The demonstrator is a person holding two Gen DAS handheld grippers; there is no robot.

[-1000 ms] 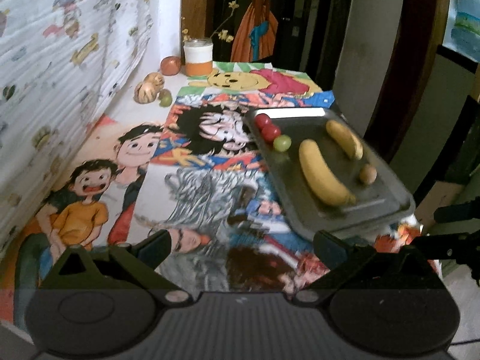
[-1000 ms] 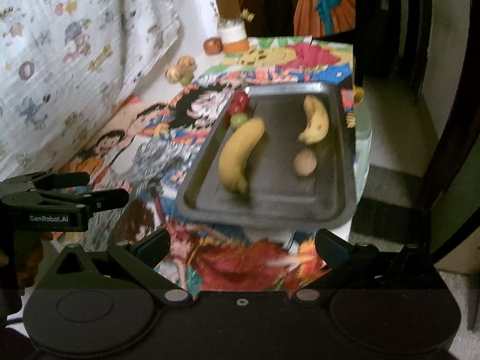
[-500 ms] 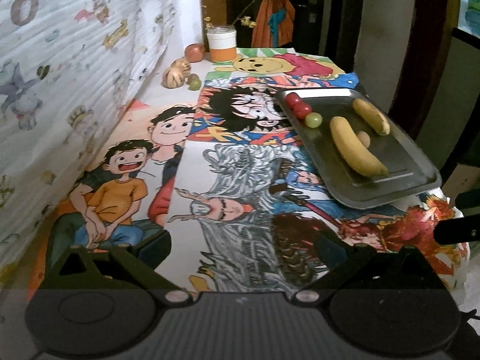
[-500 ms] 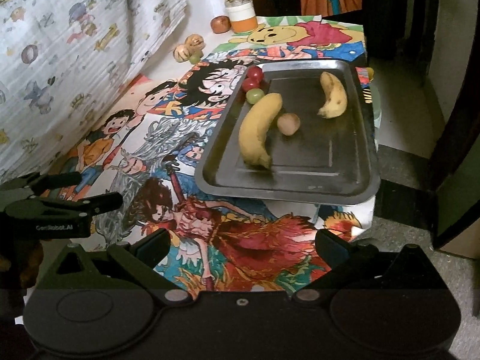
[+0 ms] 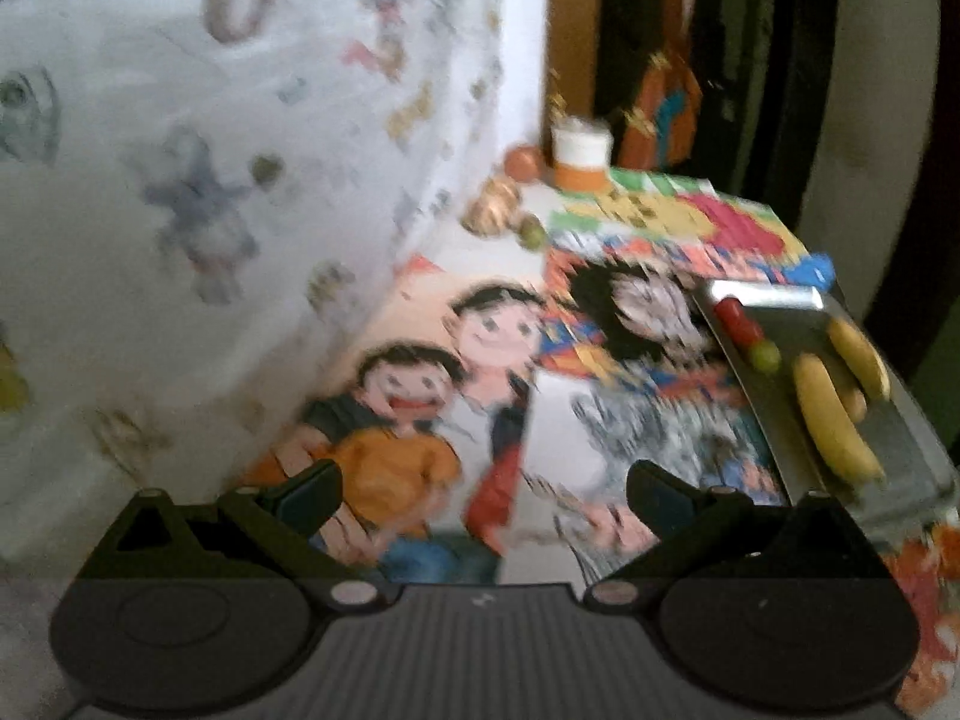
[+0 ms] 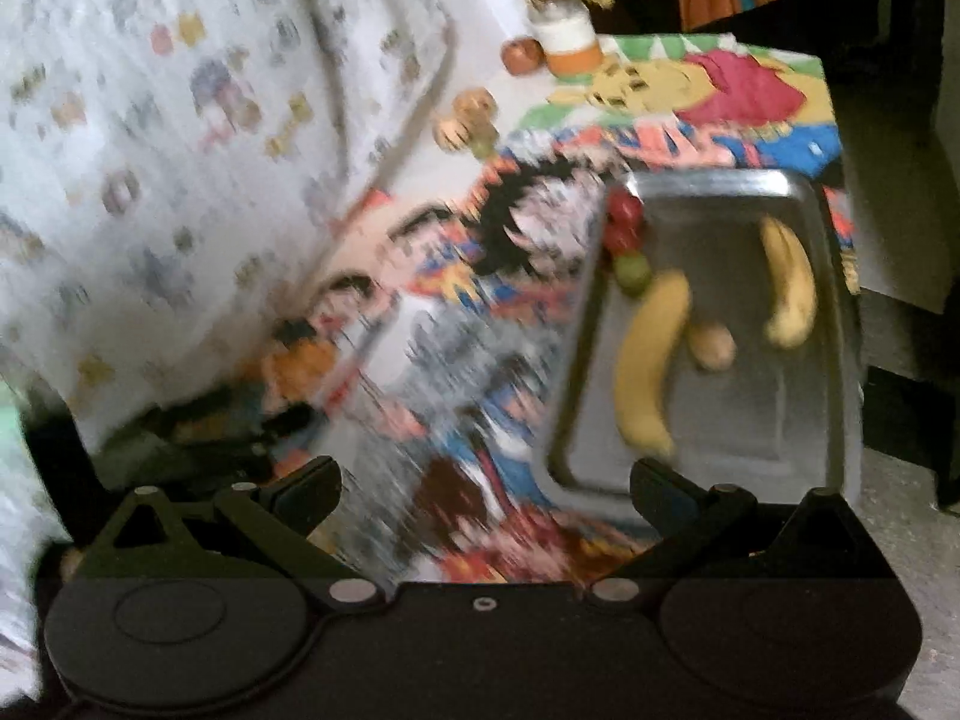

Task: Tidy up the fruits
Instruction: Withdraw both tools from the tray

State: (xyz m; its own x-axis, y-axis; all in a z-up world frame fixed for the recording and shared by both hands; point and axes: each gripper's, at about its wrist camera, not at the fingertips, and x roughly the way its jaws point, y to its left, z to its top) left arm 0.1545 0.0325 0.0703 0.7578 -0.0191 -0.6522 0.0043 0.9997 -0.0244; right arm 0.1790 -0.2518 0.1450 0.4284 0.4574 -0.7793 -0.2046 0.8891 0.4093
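A grey metal tray (image 6: pixel 780 414) lies on the right side of the table; it also shows in the left wrist view (image 5: pixel 912 438). It holds two bananas (image 6: pixel 651 360) (image 6: pixel 792 282), a small brown fruit (image 6: pixel 714 345), red fruits (image 6: pixel 624 219) and a green one (image 6: pixel 633 273). Loose fruits (image 5: pixel 498 210) and a reddish fruit (image 5: pixel 521 162) lie at the far left by the wall. My left gripper (image 5: pixel 483 486) is open and empty above the near table. My right gripper (image 6: pixel 485 483) is open and empty, near the tray's front left corner. Both views are blurred.
A cartoon-printed cloth (image 5: pixel 420 408) covers the table. A white and orange jar (image 5: pixel 581 159) stands at the far end. A patterned curtain (image 5: pixel 180 210) runs along the left side. The table's right edge drops to the floor (image 6: pixel 900 528).
Both grippers have swung to the left; the tray now sits further right in both views. In the last second the small brown fruit rolled up against the larger banana.
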